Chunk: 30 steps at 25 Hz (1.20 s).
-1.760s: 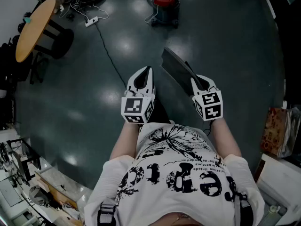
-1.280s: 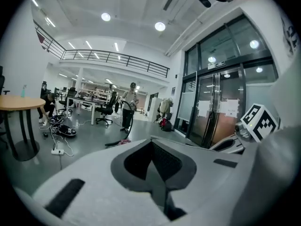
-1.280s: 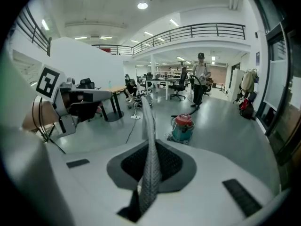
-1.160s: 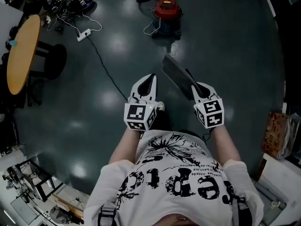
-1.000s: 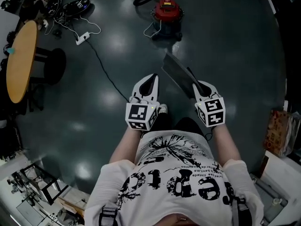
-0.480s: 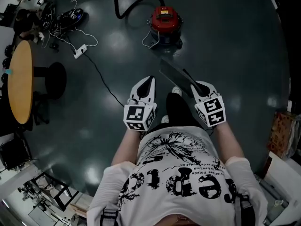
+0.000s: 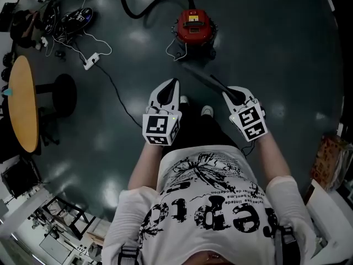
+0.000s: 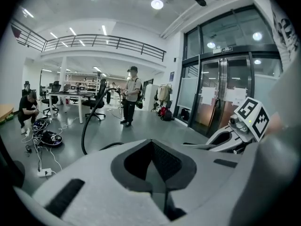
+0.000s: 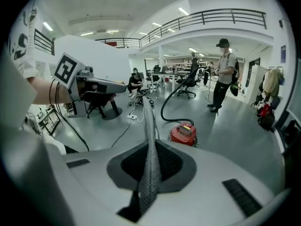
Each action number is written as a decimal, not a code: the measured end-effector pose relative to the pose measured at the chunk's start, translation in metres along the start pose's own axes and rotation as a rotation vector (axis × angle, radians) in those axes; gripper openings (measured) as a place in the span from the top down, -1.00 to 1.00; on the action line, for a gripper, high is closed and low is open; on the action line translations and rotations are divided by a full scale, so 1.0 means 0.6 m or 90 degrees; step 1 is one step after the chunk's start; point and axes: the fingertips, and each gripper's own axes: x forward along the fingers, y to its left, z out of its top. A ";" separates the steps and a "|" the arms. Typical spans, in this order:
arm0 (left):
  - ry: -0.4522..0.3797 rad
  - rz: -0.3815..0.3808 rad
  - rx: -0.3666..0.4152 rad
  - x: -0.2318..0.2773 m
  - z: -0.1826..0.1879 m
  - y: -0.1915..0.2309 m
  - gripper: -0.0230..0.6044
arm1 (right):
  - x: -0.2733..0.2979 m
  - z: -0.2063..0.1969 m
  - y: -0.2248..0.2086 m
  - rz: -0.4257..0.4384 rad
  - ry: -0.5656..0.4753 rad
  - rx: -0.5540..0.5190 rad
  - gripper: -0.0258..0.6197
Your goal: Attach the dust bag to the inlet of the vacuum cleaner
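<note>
the vacuum cleaner (image 7: 194, 26) is closer now, just ahead on the floor (image 7: 105, 142). the right gripper (image 7: 231, 94) pinches the flat dust bag (image 7: 204, 78), nearly there. the left gripper (image 7: 171, 85) is closed, empty.

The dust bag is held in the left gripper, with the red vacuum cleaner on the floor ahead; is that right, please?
Not quite: the right gripper holds the dust bag, as the right gripper view shows; the red vacuum cleaner is on the floor ahead.
</note>
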 end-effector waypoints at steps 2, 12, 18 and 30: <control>0.000 -0.003 -0.004 0.037 0.005 0.024 0.92 | 0.026 0.003 -0.015 0.001 0.005 0.006 0.85; 0.045 -0.105 0.018 0.227 -0.069 0.102 0.92 | 0.188 -0.049 -0.098 -0.007 0.040 0.045 0.85; 0.057 -0.133 0.062 0.354 -0.183 0.161 0.92 | 0.334 -0.130 -0.137 0.006 0.037 0.057 0.85; -0.028 -0.200 0.160 0.548 -0.433 0.176 0.92 | 0.575 -0.345 -0.191 0.052 0.002 -0.050 0.85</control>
